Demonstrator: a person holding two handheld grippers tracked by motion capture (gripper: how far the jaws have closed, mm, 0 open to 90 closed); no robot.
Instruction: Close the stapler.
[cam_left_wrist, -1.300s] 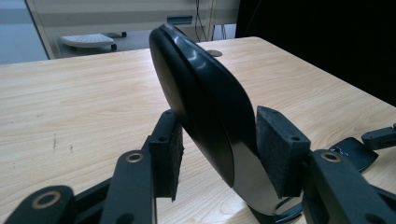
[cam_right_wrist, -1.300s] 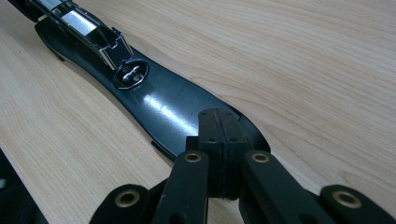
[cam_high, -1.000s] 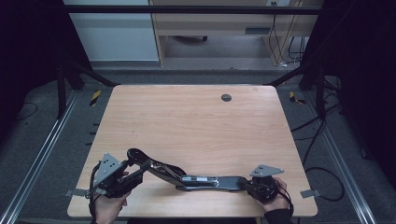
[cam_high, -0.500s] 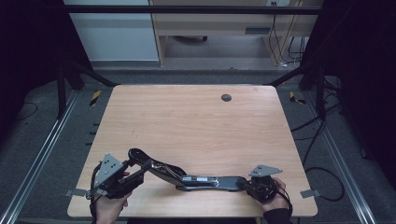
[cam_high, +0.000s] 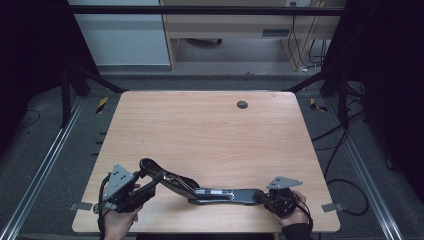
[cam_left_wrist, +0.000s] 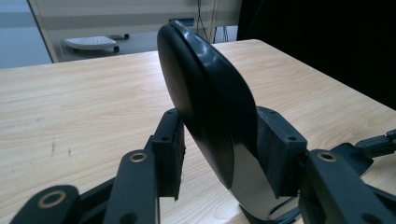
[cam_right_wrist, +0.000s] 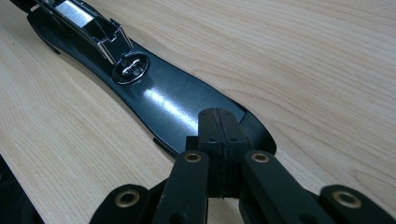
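A long black stapler (cam_high: 215, 192) lies swung open near the table's front edge, its chrome magazine (cam_right_wrist: 79, 14) bared. Its rounded top arm (cam_left_wrist: 210, 93) tilts up at the left, standing between the pads of my left gripper (cam_left_wrist: 219, 140). Those jaws have just been closing on the arm, and both pads now press its sides. In the high view the left gripper (cam_high: 152, 179) sits at the front left. My right gripper (cam_right_wrist: 218, 126) is shut, pads together, with its tips resting on the tail end of the stapler's base (cam_right_wrist: 163, 102). The high view shows this right gripper (cam_high: 264, 196) at the front right.
The wooden table (cam_high: 210, 130) has a dark cable hole (cam_high: 242, 104) near its far edge. Metal rails (cam_high: 45, 165) run along the floor on both sides, and cables (cam_high: 345, 185) trail at the right. A light desk (cam_high: 235, 25) stands beyond the table.
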